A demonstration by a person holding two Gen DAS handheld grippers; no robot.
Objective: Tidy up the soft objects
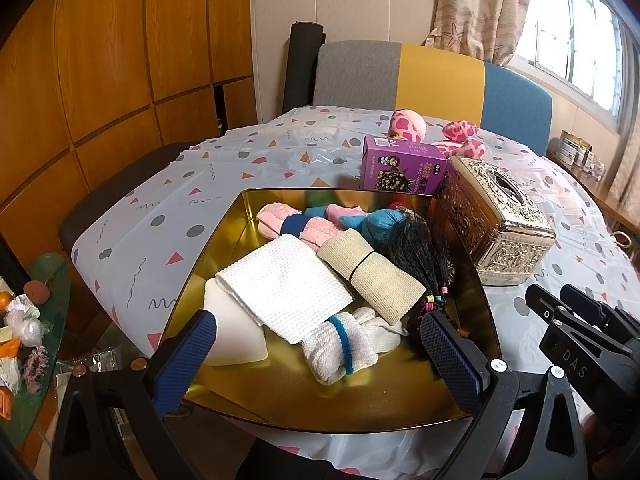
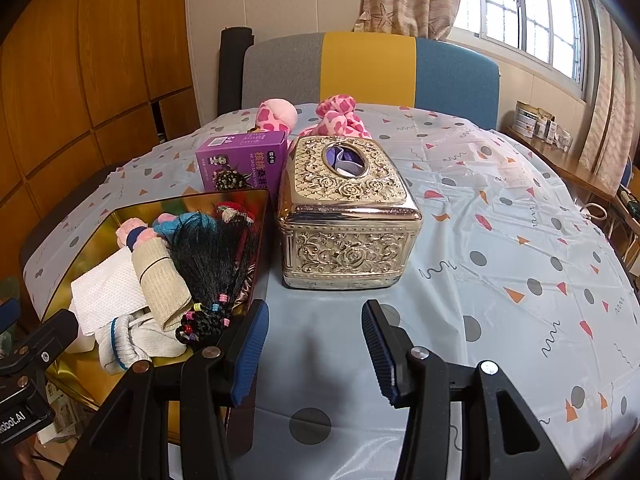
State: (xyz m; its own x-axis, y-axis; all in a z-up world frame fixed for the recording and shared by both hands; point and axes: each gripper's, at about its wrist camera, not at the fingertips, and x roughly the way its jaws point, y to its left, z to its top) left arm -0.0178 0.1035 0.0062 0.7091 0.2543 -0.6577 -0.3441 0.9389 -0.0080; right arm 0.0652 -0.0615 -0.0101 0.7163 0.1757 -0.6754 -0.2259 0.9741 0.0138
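Observation:
A gold tray (image 1: 280,400) (image 2: 72,384) at the table's near edge holds soft things: a folded white cloth (image 1: 284,284) (image 2: 108,292), a beige roll (image 1: 372,268) (image 2: 160,276), a white bundle with a blue band (image 1: 340,344), a pink and blue roll (image 1: 296,226), a black wig with beads (image 1: 416,256) (image 2: 212,256) and a white block (image 1: 236,332). A pink spotted plush (image 1: 408,124) (image 2: 336,116) lies at the far side. My left gripper (image 1: 316,344) is open over the tray's near part. My right gripper (image 2: 316,344) is open and empty above the tablecloth.
An ornate gold tissue box (image 2: 348,216) (image 1: 496,220) stands right of the tray. A purple carton (image 2: 244,164) (image 1: 404,168) stands behind it. A grey, yellow and blue chair (image 2: 368,72) is behind the table. A green side table (image 1: 36,320) with clutter is at left.

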